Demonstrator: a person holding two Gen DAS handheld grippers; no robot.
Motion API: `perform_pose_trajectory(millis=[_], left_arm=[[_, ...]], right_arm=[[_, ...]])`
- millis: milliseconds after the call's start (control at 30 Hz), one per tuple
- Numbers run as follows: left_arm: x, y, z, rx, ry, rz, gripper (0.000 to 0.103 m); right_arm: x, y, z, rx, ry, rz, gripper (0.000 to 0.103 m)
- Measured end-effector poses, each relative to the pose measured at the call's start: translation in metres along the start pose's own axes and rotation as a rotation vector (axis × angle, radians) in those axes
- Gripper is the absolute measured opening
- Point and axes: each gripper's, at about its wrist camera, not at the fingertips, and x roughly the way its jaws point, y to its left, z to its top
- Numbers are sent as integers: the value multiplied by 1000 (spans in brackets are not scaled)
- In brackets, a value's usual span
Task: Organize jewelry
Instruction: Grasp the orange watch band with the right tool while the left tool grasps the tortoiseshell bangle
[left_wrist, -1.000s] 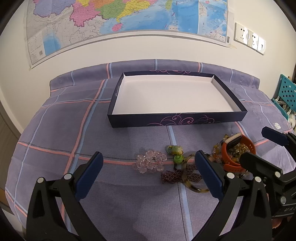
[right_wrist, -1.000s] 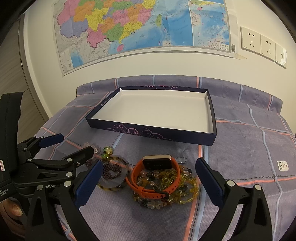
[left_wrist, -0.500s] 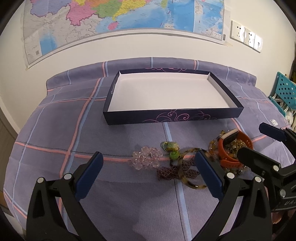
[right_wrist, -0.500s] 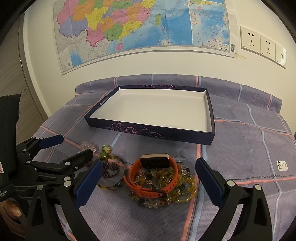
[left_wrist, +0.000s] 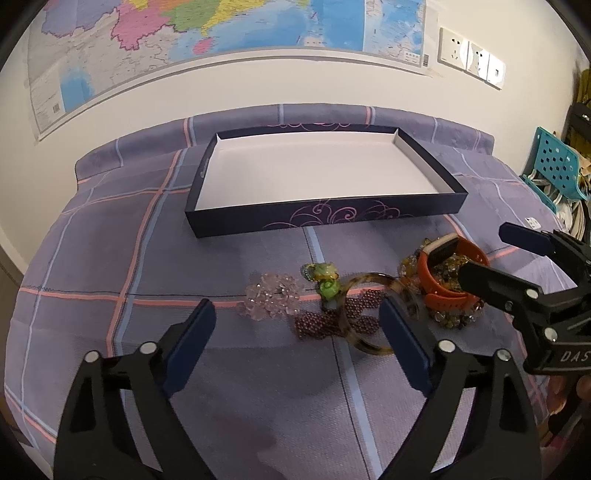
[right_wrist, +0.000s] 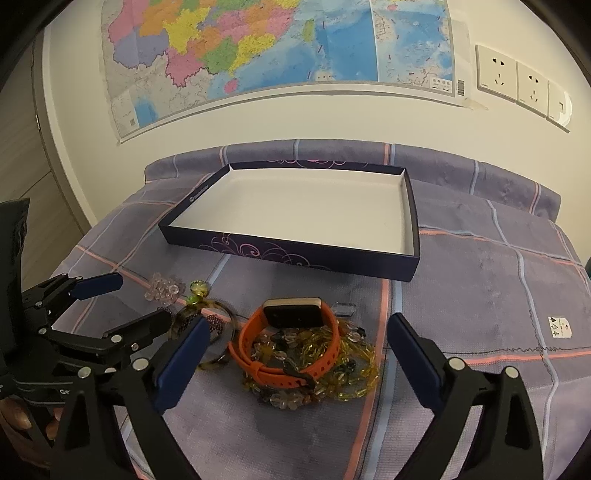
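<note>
A navy tray (left_wrist: 325, 221) with a white inside sits on the purple checked cloth; it also shows in the right wrist view (right_wrist: 295, 254). In front of it lie a clear pink bead bracelet (left_wrist: 273, 301), a green glass charm (left_wrist: 327, 280), a maroon beaded piece (left_wrist: 332, 321), a tortoiseshell bangle (left_wrist: 351, 325) and an orange watch (right_wrist: 291, 343) on yellow beads (right_wrist: 351, 369). My left gripper (left_wrist: 295, 350) is open just before the beads. My right gripper (right_wrist: 295, 358) is open, with the watch between its fingers' line of sight.
A wall map and sockets (right_wrist: 517, 81) hang behind the table. A teal perforated basket (left_wrist: 554, 166) stands at the right. A small white label (right_wrist: 559, 326) lies on the cloth at the right. The right gripper shows in the left wrist view (left_wrist: 517, 266).
Both grippers have moved back and up a little, so the jewelry and tray sit farther off. Nothing on the cloth has moved.
</note>
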Motion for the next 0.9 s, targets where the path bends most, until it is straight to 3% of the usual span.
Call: perform_pose_trajectory(millis=[400, 600, 900], left_arm=[[1, 2, -2, 14, 40, -101, 66], [4, 1, -4, 18, 78, -190, 54], [13, -8, -4, 31, 120, -248, 43]], right_arm=[[8, -12, 0, 28, 63, 58, 68], [12, -19, -2, 51, 89, 92, 45], [21, -30, -2, 90, 134, 111, 37]])
